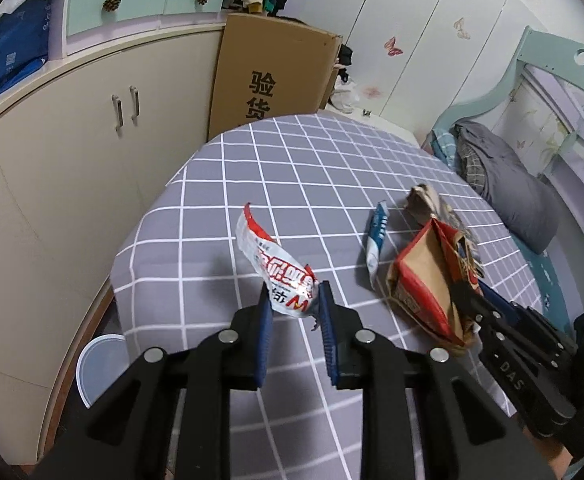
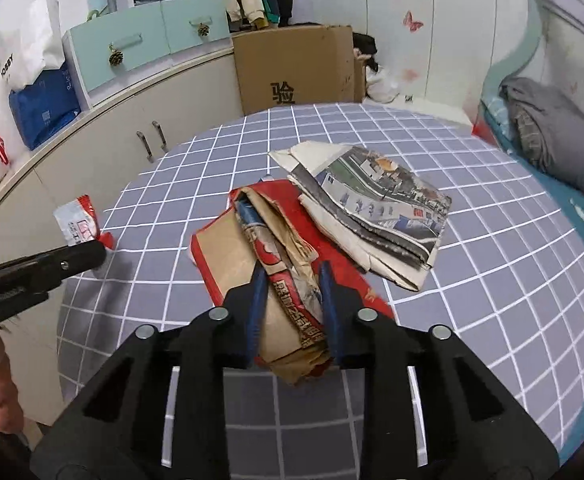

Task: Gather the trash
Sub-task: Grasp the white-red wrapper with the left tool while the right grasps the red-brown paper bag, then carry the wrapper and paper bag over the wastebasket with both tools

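Note:
My left gripper [image 1: 295, 290] is shut on a red and white snack wrapper [image 1: 276, 264], which hangs above the grey checked tablecloth [image 1: 292, 168]. In the right wrist view the same wrapper [image 2: 78, 224] sticks out of that gripper [image 2: 98, 254] at the left. My right gripper [image 2: 292, 276] is shut on a crumpled red and brown paper bag [image 2: 236, 256] that rests on the table. A folded newspaper [image 2: 372, 200] lies just behind the bag. A blue and white wrapper [image 1: 376, 240] lies flat to the left of the bag [image 1: 424, 276].
A white bin [image 1: 100, 364] stands on the floor left of the table. Cream cabinets [image 1: 72, 152] run along the left and a cardboard box [image 1: 268, 72] stands behind the table. A bed with a grey blanket [image 1: 504, 184] is on the right. A hand [image 2: 4, 400] holds the left gripper.

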